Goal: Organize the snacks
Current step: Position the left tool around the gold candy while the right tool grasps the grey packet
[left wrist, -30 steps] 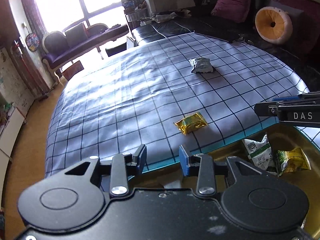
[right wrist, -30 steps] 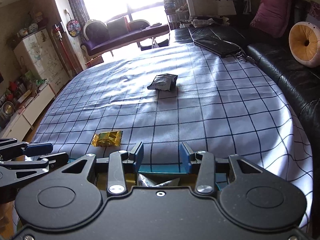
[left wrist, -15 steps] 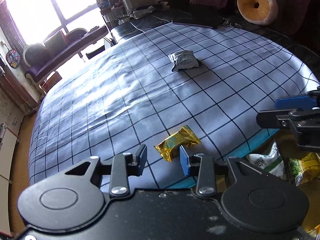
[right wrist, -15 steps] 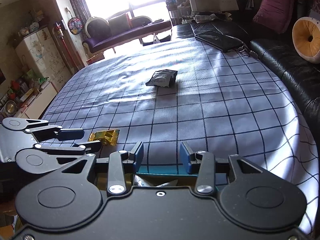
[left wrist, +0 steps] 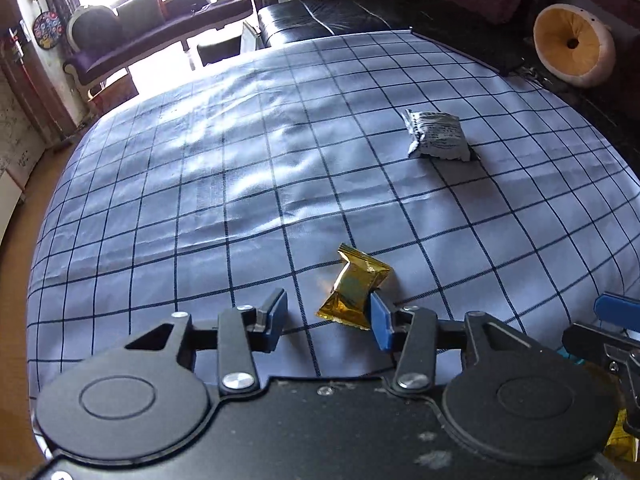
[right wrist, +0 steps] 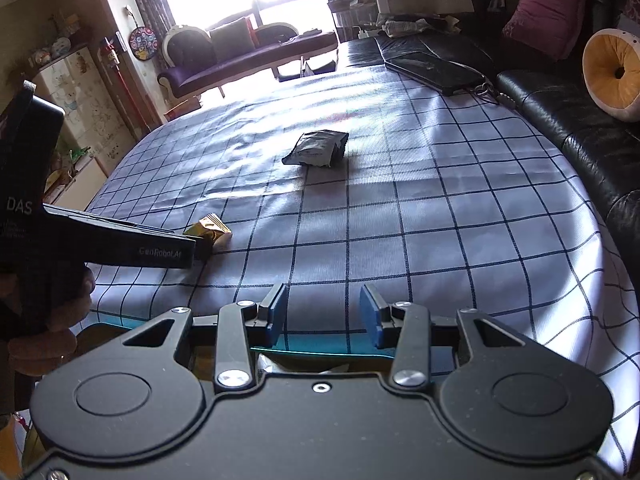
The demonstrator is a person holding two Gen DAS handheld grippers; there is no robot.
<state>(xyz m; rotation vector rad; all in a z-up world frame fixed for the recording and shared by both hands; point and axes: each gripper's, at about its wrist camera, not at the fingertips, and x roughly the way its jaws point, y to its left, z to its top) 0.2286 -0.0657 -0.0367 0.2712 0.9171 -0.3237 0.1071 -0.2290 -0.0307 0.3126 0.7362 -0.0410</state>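
A gold foil snack packet (left wrist: 354, 287) lies on the blue checked tablecloth (left wrist: 224, 184), just ahead of my open left gripper (left wrist: 328, 322) and against its right finger pad. It also shows in the right wrist view (right wrist: 210, 230), partly hidden behind the left gripper's body. A grey-silver snack packet (left wrist: 436, 134) lies farther out near the table's middle, also in the right wrist view (right wrist: 316, 148). My right gripper (right wrist: 323, 314) is open and empty over the table's near edge.
A container with several snack packets sits below the near table edge, mostly hidden; a yellow-green packet (left wrist: 622, 438) shows at the right. A black leather sofa (right wrist: 560, 92) with a laptop (right wrist: 434, 70) and cushions runs along the far and right sides.
My left gripper has moved forward and down over the table until the gold packet sits at its fingertips. The right gripper has barely moved.
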